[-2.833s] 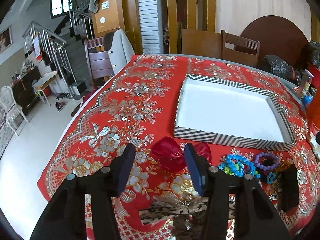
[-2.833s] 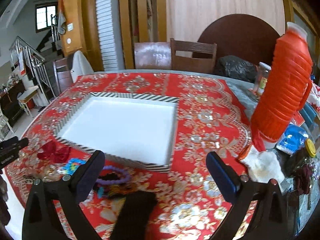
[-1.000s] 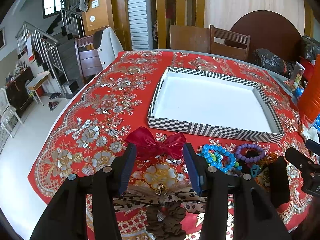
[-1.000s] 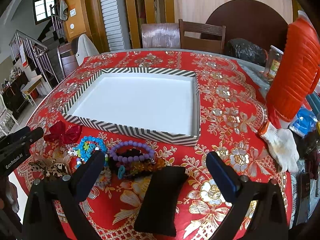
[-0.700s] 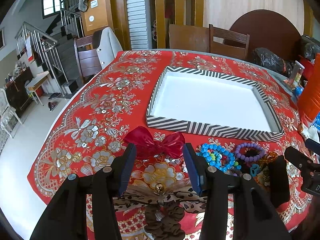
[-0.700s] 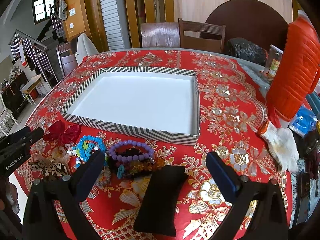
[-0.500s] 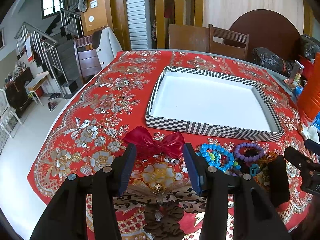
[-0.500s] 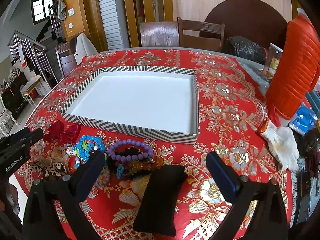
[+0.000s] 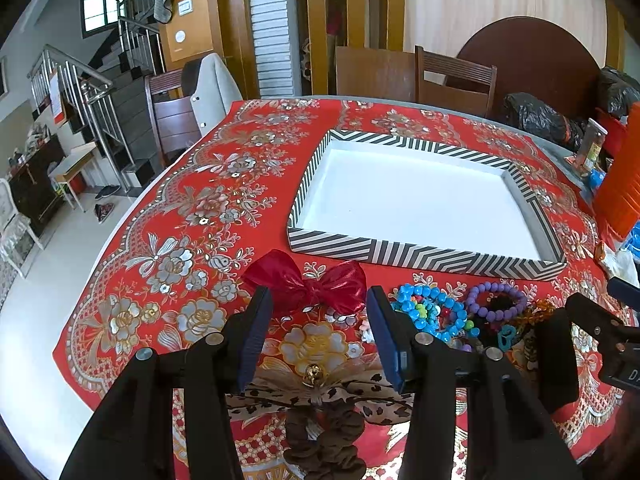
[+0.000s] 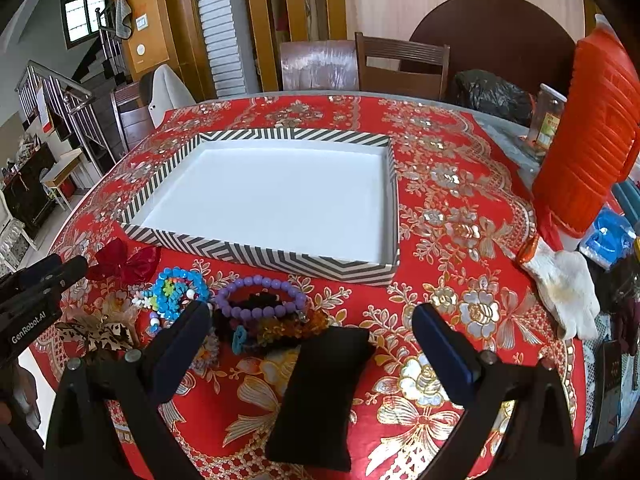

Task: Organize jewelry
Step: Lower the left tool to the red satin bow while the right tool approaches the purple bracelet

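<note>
A shallow tray [image 10: 256, 258] with black-and-white chevron walls and a bare white floor sits mid-table on the red floral tablecloth [image 9: 192, 216], with an orange jug [image 10: 588, 128] and a white glove [image 10: 564, 288] to its right. The jewelry lies just in front of the tray's near wall: red bow [image 9: 308, 280], blue bead bracelet [image 10: 180, 288], purple bead bracelet [image 10: 260, 294] and black pouch [image 10: 320, 392], nothing blocking them. Against the frames a second earlier nothing has shifted; the left gripper [image 9: 316, 328] hovers behind the bow and the right gripper [image 10: 312, 344] above the pouch, both with jaws apart and empty
</note>
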`<state>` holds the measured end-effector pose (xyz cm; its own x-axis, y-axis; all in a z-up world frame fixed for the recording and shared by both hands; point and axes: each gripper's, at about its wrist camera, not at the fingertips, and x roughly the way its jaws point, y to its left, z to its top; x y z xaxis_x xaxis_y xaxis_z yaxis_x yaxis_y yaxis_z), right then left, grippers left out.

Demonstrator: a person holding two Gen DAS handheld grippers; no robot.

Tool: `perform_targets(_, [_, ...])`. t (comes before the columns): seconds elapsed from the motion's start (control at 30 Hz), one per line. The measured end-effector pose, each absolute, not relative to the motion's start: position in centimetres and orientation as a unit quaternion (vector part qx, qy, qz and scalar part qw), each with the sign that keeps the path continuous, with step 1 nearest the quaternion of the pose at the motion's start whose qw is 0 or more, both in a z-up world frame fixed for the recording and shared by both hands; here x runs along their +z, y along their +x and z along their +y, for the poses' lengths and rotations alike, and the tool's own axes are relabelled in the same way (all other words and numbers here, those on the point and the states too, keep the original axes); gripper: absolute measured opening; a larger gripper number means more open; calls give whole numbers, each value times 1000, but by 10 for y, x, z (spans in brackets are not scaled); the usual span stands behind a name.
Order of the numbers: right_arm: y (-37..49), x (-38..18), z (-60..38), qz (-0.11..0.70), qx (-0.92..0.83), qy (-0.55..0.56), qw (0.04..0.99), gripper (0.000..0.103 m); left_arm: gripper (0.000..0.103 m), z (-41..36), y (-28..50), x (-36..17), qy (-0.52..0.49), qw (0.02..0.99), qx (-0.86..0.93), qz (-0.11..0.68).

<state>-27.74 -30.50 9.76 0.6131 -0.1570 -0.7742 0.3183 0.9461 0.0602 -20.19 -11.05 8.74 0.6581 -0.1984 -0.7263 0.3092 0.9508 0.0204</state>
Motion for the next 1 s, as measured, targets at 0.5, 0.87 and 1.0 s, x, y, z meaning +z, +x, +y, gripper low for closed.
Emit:
perform_targets(0.5, [-281,103,-325,423,-130,103,891,102,50,-53,-165,111,16,886,-175,429])
perform_targets(0.87, [-293,90,-367,441,-139,156,873,98,50,-56,-136,83,-18,857,-196,476])
perform_targets(1.0, [-275,73,-359,471,-81,179,860,79,50,-64,-124,72,-34,849,-202,488])
